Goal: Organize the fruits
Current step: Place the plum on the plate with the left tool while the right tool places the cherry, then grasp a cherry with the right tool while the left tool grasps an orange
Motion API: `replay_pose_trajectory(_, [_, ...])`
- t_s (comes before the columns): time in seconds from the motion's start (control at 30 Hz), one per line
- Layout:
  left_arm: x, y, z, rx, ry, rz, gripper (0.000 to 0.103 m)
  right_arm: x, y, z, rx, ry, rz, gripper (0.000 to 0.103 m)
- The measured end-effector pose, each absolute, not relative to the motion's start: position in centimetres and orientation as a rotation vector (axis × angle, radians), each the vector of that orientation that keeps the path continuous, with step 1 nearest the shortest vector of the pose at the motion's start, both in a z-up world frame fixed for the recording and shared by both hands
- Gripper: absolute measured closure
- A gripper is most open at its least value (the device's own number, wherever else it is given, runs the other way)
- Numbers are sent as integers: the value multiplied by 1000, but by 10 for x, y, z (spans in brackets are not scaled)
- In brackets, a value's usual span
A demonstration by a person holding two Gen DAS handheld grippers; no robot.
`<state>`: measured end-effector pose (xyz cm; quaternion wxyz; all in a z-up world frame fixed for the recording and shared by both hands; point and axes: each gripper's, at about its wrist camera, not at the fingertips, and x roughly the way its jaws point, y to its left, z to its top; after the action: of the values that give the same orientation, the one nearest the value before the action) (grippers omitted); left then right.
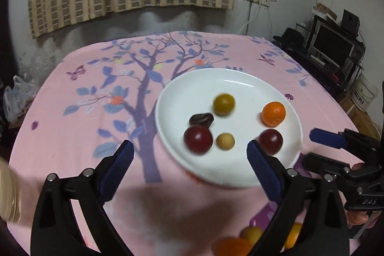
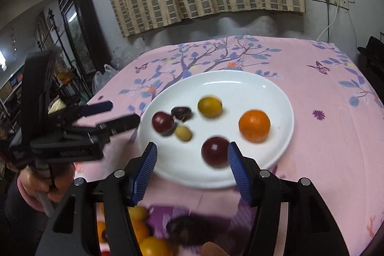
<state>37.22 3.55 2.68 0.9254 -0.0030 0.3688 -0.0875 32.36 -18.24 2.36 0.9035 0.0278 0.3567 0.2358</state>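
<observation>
A white plate lies on the pink flowered tablecloth. On it are an orange, a yellow-green plum, a dark date, a small yellow fruit and two red plums. My left gripper stands wide open over the plate's near left rim, nothing between its fingers. My right gripper is open too; one red plum lies just beyond its right fingertip, not pinched.
Several loose oranges and yellow fruits lie blurred on the cloth below the grippers, with a dark blurred thing beside them. A checked curtain hangs behind the table. A TV stand is at the right, a plastic bag at the left.
</observation>
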Motion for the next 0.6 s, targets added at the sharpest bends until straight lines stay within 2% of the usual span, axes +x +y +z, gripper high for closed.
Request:
replay_pose_trajectory(0.1, [337,48,24,-61,776,-196,9,285,-190,20,36,735,508,33])
replay_pose_trajectory(0.2, [304,58,15,-78,773,-193,8,252,-200,10,-3,741,504,31])
replay_pose_trajectory(0.33, [265,67,-6,-38,798,-164,8,222,-218,-11,-45,838,414,31])
replay_pose_trajectory(0.53, [252,81,-11,-75,818,-164,8,191,-215,-24,-189,890,370,32])
replay_pose_trajectory(0.6, [251,83,-10,-85,817,-165,8,189,-213,-29,-216,904,349,36])
